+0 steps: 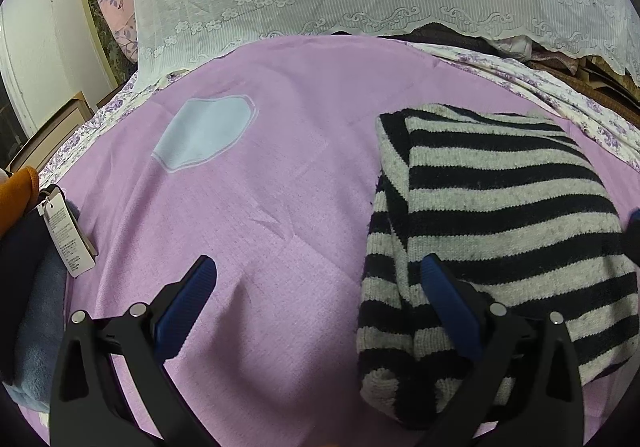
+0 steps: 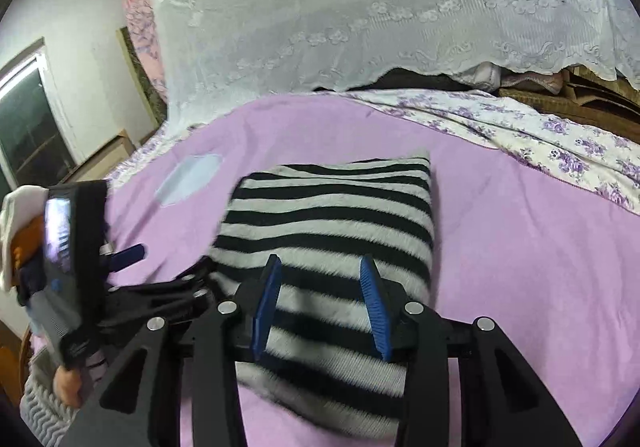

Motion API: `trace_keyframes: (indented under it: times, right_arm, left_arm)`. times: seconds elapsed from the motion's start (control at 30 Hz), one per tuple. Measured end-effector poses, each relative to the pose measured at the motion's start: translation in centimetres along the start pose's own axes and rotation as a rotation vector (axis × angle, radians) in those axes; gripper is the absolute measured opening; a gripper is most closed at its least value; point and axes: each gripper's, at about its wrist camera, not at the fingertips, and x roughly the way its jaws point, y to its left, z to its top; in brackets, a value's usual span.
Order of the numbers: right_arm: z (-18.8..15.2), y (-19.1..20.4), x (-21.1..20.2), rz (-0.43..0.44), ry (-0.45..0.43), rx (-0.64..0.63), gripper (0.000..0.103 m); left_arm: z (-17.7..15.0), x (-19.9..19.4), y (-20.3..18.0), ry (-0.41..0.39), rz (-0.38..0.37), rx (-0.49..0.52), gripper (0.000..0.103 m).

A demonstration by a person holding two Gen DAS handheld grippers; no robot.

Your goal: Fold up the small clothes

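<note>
My left gripper (image 1: 316, 275) spread wide over the purple blanket (image 1: 280, 187), my right gripper (image 2: 320, 271) parted above the folded black-and-white striped sweater (image 2: 332, 219), pads gripping nothing, sweater lying on blanket

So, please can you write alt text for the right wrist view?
A folded black-and-white striped sweater lies on a pink bedspread, with the right gripper open just above its near end. The left gripper is at the left, and a white lace cover hangs behind.
</note>
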Motion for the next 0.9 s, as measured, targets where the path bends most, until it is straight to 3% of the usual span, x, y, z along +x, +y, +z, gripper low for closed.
trace_keyframes:
  times: [0.1,0.43,0.6,0.77,0.9]
  right_arm:
    - [-0.4,-0.8,2.3,-0.015,0.051,0.008,0.042]
    - [-1.2,-1.4,2.1,0.019,0.016,0.005,0.045]
    - [-0.7,-1.4,0.5,0.016,-0.017,0.019,0.066]
    - [0.0,-2.6,-0.7,0.018,-0.049,0.064,0.07]
    - [0.2,-3.7,-0.7,0.03,-0.043,0.112,0.075]
  left_arm:
    - [0.0,0.0,0.0,0.001,-0.004,0.0,0.099]
    - [0.0,-0.1,-0.1,-0.005,0.002,0.007,0.099]
    - [0.1,-0.1,0.0,-0.003,0.006,0.007,0.099]
    - [0.3,-0.9,-0.1,-0.023,0.003,0.017,0.099]
    - [0.5,-1.6,0.1,-0.034,-0.044,-0.003,0.099]
